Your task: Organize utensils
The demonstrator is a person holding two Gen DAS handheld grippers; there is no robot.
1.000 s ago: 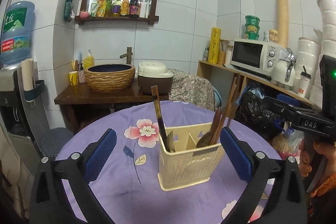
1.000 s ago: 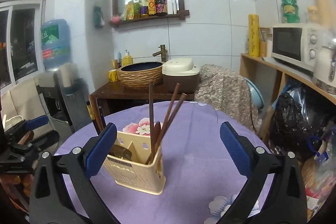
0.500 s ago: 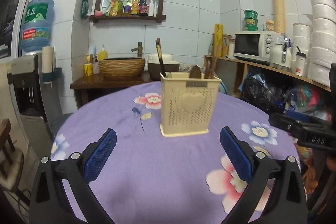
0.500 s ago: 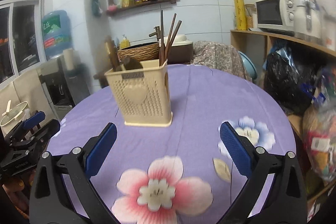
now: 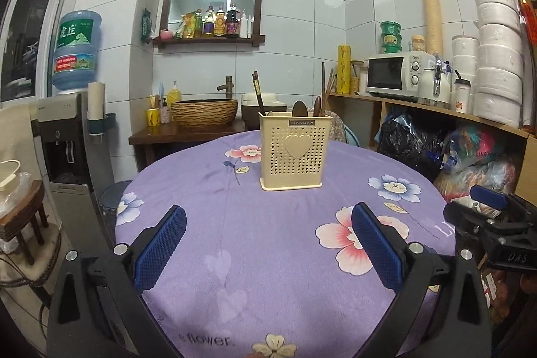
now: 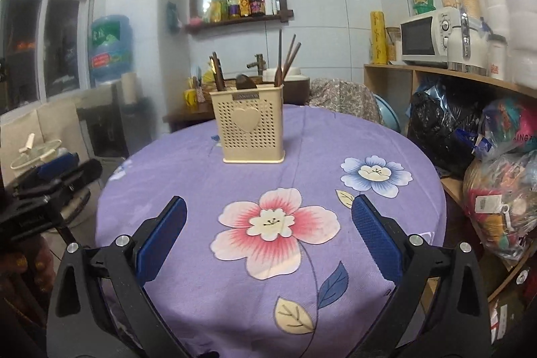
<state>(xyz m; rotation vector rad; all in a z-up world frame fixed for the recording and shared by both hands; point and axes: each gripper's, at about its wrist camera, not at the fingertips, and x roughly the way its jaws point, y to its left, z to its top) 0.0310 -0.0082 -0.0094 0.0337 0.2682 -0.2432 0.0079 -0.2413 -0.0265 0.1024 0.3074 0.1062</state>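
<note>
**Both tongs spread and empty, utensils standing in the caddy**

The left tongs [image 5: 268, 242] hang over the near edge of the surface [image 5: 235, 223] with their blue pads well apart and nothing between them. The right tongs [image 6: 268, 235] sit the same way over a pink flower on the purple cloth: pads wide apart, nothing held. Each pair is well back from the work, on its own side of the round top.

Farther in stands the cream utensil caddy [image 5: 291, 150], upright, its heart-embossed face turned toward the cameras. At its left end a dark-handled utensil [image 5: 257, 91] leans out. In the middle a brown spoon bowl [image 5: 298, 108] pokes above the rim. At the right end the chopsticks [image 5: 326, 89] stand bunched and slightly fanned. Which inner compartment each one occupies cannot be read from this low angle.

No loose utensil is visible on the cloth in either view, so the sorting looks finished or close to it, and this moment reads as a pull-back with nothing in hand. If any piece is still misplaced, the next move calls for one pair of tongs to travel forward over the rim and pinch a single handle above the caddy's wall, lifting straight up so that the light caddy does not tip.
</note>
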